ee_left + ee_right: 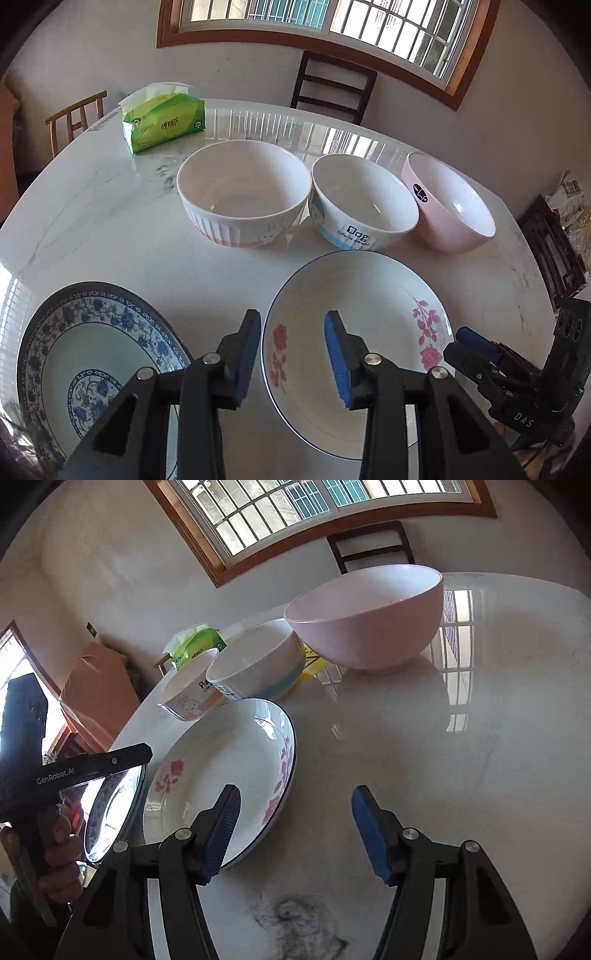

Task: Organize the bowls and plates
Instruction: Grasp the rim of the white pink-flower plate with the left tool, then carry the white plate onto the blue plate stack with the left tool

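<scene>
Jaws of the left gripper (291, 349) stood apart and empty over the near-left rim of the flowered plate (354, 295). Right gripper (295, 829), likewise parted and empty, straddled that plate's right edge above the table (443, 757).

Three bowls (243, 192), two plates (356, 343), one tissue pack (164, 120), two chairs (332, 86)

I see a polished desk (110, 221) of white veined stone, mirror-glossy. The bowls (243, 192) and plates (354, 350) look like glazed ceramic, smooth and shiny. The pink bowl (369, 624) appears more satin. The tissue pack (166, 122) is glossy plastic film. Tongs (291, 350): matt black plastic, ribbed blue pads (336, 358), metal pins.
</scene>
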The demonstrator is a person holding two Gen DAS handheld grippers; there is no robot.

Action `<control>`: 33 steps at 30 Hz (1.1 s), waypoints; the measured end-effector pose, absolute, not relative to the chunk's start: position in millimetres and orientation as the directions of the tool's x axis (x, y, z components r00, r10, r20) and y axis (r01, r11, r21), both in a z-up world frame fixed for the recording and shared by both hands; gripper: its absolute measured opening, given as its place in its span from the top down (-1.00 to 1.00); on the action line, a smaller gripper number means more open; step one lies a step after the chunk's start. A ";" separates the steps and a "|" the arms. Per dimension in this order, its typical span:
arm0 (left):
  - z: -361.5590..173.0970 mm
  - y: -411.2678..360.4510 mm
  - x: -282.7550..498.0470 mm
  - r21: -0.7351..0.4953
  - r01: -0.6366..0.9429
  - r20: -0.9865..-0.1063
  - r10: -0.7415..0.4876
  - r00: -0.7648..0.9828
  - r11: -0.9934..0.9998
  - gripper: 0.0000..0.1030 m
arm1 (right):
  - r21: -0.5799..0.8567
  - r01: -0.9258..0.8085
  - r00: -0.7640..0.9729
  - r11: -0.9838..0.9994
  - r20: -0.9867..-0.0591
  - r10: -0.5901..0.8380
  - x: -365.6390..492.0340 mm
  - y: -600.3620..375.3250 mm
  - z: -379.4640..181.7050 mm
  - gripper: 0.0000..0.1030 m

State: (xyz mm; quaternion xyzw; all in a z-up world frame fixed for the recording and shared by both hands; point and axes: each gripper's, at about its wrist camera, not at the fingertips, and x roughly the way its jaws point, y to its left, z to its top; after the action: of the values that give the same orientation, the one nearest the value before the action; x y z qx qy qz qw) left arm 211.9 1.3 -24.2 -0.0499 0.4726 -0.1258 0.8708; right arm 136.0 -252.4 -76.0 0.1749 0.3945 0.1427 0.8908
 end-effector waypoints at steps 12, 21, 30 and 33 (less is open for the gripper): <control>-45.0 -6.6 216.7 -0.148 0.197 -0.837 -0.228 0.497 0.969 0.29 | 0.407 -0.122 0.591 0.905 -0.703 0.396 157.2 -238.6 -82.8 -0.17; -54.5 -17.9 213.2 -0.072 0.221 -0.850 -0.176 0.497 0.973 0.37 | 0.368 -0.141 0.574 0.919 -0.726 0.379 164.2 -223.5 -83.4 -0.17; -51.7 -14.8 202.5 -0.026 0.173 -0.848 -0.114 0.518 0.985 0.69 | 0.271 -0.134 0.576 0.953 -0.761 0.297 166.5 -215.7 -86.0 0.63; -50.9 -14.0 197.3 -0.065 0.161 -0.851 -0.139 0.506 0.985 0.72 | 0.301 -0.127 0.572 0.945 -0.756 0.318 166.5 -223.1 -87.1 0.68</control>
State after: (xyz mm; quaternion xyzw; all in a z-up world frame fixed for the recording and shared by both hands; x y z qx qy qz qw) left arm 197.3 -14.0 -50.9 0.0114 0.4895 -0.0863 0.8677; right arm 166.5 -223.1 -87.1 0.1073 0.4450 0.1265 0.8800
